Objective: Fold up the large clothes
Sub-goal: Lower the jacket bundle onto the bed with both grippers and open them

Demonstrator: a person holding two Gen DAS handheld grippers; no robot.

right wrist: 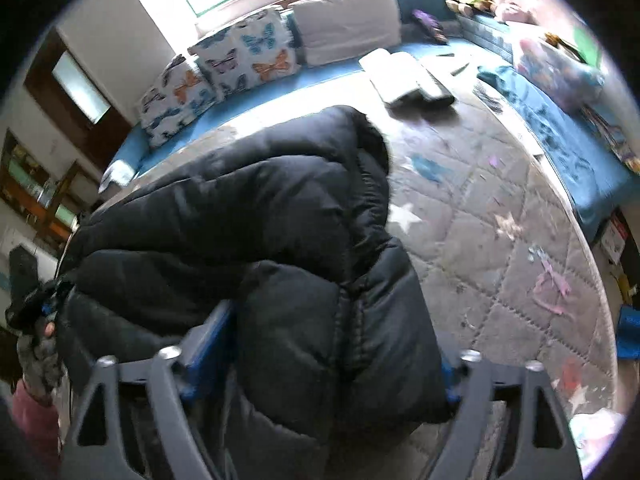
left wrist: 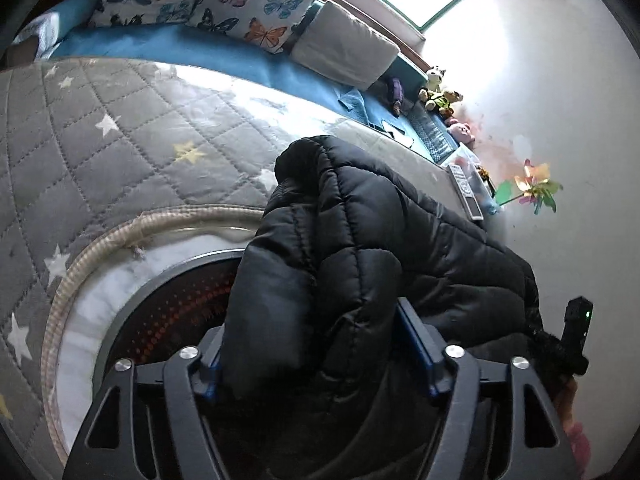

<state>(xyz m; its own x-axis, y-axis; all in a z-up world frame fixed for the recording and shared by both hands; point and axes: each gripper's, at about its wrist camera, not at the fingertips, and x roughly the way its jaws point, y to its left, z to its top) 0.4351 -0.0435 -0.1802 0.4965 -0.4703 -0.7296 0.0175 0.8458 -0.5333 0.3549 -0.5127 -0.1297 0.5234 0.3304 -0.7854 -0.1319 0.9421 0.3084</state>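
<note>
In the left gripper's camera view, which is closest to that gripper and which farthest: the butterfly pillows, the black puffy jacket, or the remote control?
1. black puffy jacket: clamped between the left gripper fingers.
2. remote control: right, on the bed's far edge near the wall.
3. butterfly pillows: top, along the headboard side.

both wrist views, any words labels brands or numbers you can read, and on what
No text can be read in either view.
Remote control on the far edge of the bed: buttons and markings too small and blurred.
Red-and-white box beside the bed: print blurred.
Colourful packaging on the blue ledge: blurred.
Black puffer jacket, held in both tongs: no label or brand showing.
</note>
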